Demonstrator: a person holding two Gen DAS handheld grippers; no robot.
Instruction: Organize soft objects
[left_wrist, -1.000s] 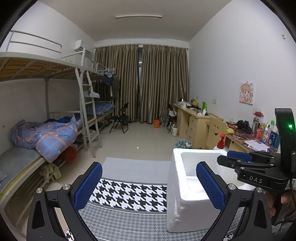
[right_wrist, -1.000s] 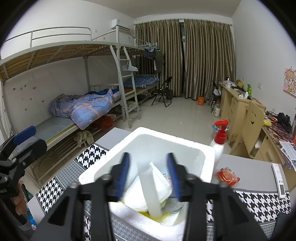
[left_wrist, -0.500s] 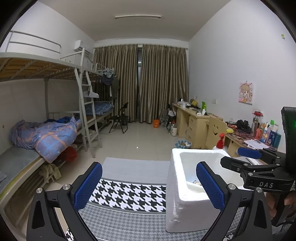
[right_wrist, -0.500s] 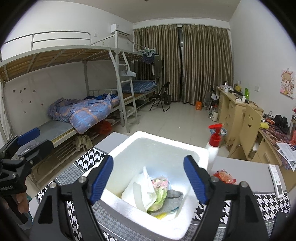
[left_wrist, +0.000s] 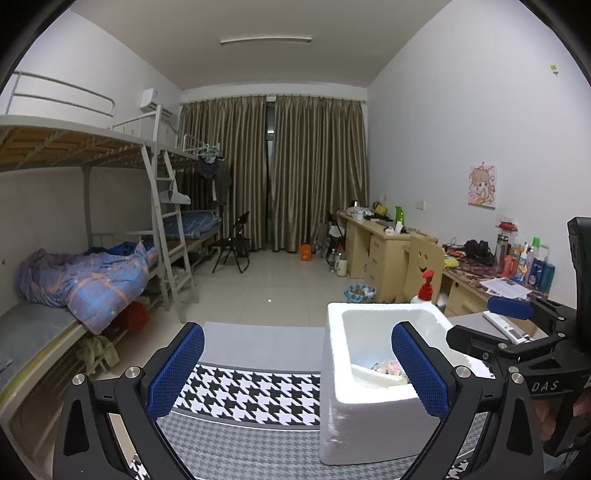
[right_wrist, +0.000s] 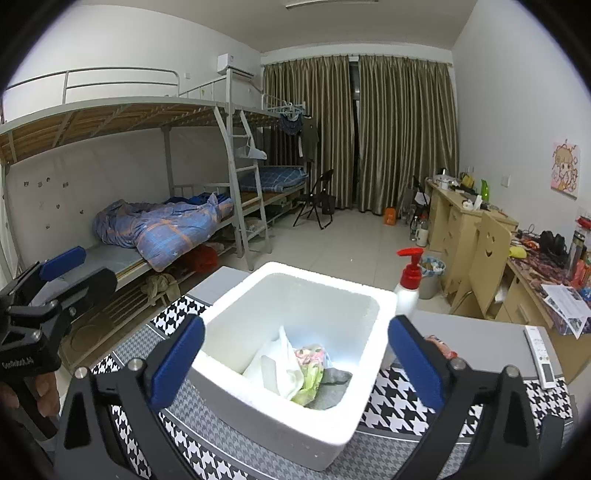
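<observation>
Now, step: drop just made, judging by the cloths (right_wrist: 295, 369) lying in the foam box (right_wrist: 369, 295).
Right claw (right_wrist: 295, 363): has just been opening; wide, empty, above the box.
Left claw (left_wrist: 297, 373): wide, empty, box at its 3 o'clock.
Next: find another soft thing on the surface (left_wrist: 251, 395).

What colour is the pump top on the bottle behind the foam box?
Red, on a white pump bottle; clearest in the right wrist view.

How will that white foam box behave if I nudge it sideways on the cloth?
The foam box looks thick-walled and stiff, so it should keep its shape. It holds only a few soft cloths, so it is probably light and may slide or tip easily. The pump bottle beside it could topple.
</observation>
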